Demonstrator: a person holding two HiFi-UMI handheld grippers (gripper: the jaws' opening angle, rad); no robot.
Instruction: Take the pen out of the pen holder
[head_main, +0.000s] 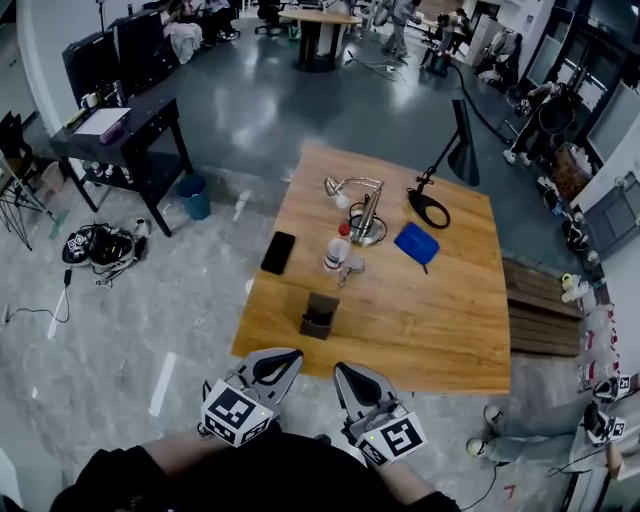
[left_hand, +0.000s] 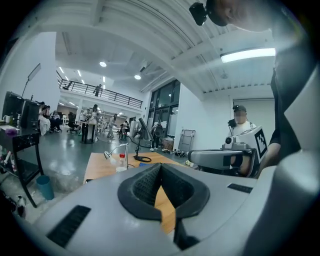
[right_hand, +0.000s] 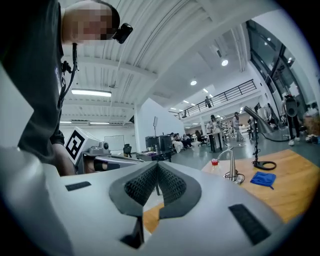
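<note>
The pen holder (head_main: 320, 316), a small dark box, stands on the wooden table (head_main: 440, 330) near its front edge. No pen can be made out in it from here. My left gripper (head_main: 287, 357) hovers just short of the table's front edge, to the holder's lower left, shut and empty. My right gripper (head_main: 343, 372) is beside it, below the holder, also shut with nothing held. In the left gripper view the left gripper (left_hand: 161, 167) has its pads meeting; the right gripper (right_hand: 157, 167) looks the same in its own view. The jaws hide the holder in both gripper views.
On the table lie a black phone (head_main: 278, 252), a clear bottle with a red cap (head_main: 338, 250), a silver gooseneck lamp (head_main: 365, 215), a blue cloth (head_main: 416, 243) and a black desk lamp (head_main: 440, 180). A dark side table (head_main: 125, 140) and a blue bin (head_main: 193, 196) stand to the left.
</note>
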